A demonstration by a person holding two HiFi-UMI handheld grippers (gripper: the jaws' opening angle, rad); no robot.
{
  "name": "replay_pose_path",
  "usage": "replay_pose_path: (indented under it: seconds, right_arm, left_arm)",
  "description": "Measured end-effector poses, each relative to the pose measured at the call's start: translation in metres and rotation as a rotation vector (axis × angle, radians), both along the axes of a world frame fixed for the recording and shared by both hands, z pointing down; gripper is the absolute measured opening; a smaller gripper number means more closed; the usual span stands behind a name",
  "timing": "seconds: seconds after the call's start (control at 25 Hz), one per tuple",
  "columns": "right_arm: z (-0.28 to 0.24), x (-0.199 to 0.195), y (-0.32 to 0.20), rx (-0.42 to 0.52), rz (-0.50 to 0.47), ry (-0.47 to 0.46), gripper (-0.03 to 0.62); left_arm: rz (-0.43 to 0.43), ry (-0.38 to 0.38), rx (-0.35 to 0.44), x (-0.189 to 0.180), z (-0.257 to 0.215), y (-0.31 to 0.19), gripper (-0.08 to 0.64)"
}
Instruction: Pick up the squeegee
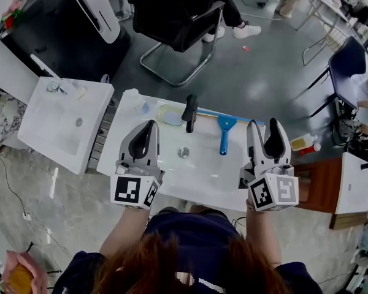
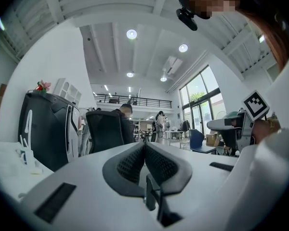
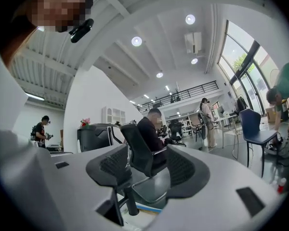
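Observation:
The squeegee (image 1: 224, 131) has a blue handle and a long blade lying along the back edge of the white sink counter (image 1: 208, 176), just right of the black faucet (image 1: 190, 112). My left gripper (image 1: 152, 127) hovers over the counter's left part, left of the faucet, with its jaws pressed together and empty (image 2: 144, 146). My right gripper (image 1: 265, 128) hangs over the counter's right end, right of the squeegee handle, open with nothing between its fingers (image 3: 144, 165). Both grippers are apart from the squeegee.
A pale sponge (image 1: 170, 115) and a small clear bottle (image 1: 139, 105) lie at the counter's back left. The drain (image 1: 183, 152) is at the middle. A second white basin (image 1: 64, 121) stands to the left, a black chair (image 1: 178, 23) behind, bottles (image 1: 306, 143) to the right.

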State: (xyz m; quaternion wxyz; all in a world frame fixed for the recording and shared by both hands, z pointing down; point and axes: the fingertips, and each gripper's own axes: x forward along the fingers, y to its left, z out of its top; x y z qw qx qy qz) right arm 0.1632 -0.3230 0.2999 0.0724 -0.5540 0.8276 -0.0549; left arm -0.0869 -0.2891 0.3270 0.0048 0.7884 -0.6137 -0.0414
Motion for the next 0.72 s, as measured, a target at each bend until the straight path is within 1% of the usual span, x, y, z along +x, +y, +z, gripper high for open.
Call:
replay_pose_path:
  seconds: [0.08,0.2,0.36,0.48,0.72]
  right_arm:
    - [0.008,0.002,-0.022,-0.02,-0.016,-0.005,0.262]
    - [0.027,0.003,-0.046,-0.072,-0.014,-0.002,0.262]
    - [0.061,0.002,-0.067,-0.151,0.006,0.021,0.262]
    - [0.09,0.001,-0.08,-0.21,0.03,0.043,0.262]
    - [0.164,-0.009,-0.099,-0.374,0.065,0.117,0.265]
  left_arm:
    - [-0.023,0.016,-0.004,0.006,0.0,-0.019,0.02]
    - [-0.019,0.018,-0.022,0.014,0.009,-0.042,0.02]
    - [0.012,0.023,-0.052,0.021,0.024,-0.068,0.021]
    - [0.041,0.009,-0.075,0.025,0.035,-0.086,0.02]
    - [0.076,-0.008,-0.114,0.022,0.054,-0.11,0.021]
